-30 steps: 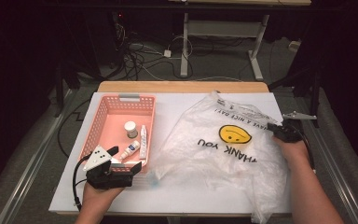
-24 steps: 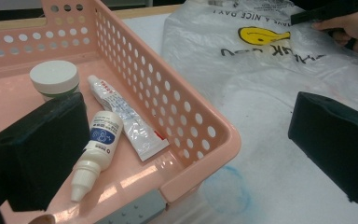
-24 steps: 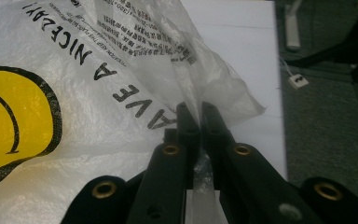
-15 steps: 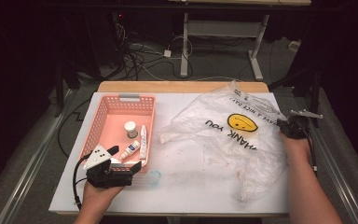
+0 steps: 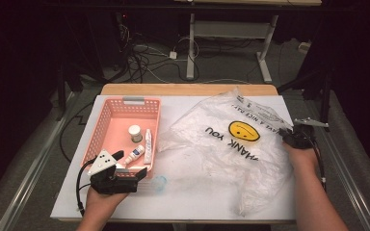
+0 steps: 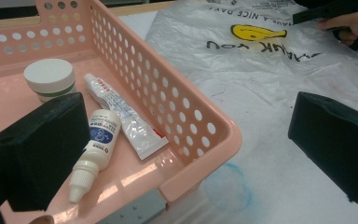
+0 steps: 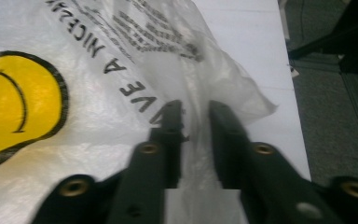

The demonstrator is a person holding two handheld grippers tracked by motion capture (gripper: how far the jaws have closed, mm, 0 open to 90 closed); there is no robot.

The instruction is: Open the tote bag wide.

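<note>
your right gripper (image 7: pixel 196 116) pinches the plastic bag (image 5: pixel 231 144), spreading it flat; your left gripper (image 5: pixel 125 168) waits, jaws apart, at the pink basket (image 5: pixel 107 126). next, open the bag's mouth.

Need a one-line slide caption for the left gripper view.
Open hand-held gripper straddling the corner of a pink basket holding a jar, tube and dropper bottle.

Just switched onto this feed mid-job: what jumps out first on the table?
The big clear plastic bag with its yellow smiley face sprawls over the table's right half, and the right hand-held gripper pinches its edge. At the left sits a pink basket holding a white-lidded jar, a tube and a dropper bottle. The left hand-held gripper is open at the basket's near corner.
</note>
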